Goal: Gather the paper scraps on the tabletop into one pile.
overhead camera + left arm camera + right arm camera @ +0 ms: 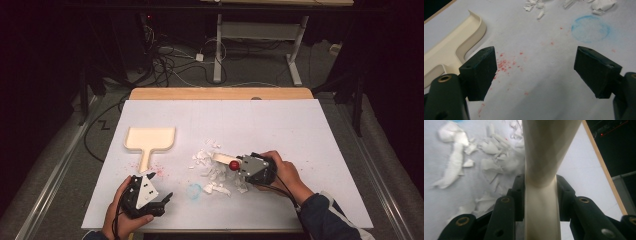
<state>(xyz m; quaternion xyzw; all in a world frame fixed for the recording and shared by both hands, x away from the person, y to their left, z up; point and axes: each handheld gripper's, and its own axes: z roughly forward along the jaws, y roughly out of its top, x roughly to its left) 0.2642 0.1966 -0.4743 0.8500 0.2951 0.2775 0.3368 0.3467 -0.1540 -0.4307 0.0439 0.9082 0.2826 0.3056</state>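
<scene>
A cream plastic brush handle [541,170], smooth and flaring wider toward its far end, sits pinched between the black jaws of the right claw [541,192], low over the white tabletop [280,125] right of centre. Its head is cut off in the right gripper view and too small to make out from above. Torn white paper scraps [212,172] lie just beside it. Farther left rests a cream plastic dustpan [149,140], with the left claw [534,72] spread wide, holding nothing, near faint red specks [505,66] and a blue chalky ring [590,28].
</scene>
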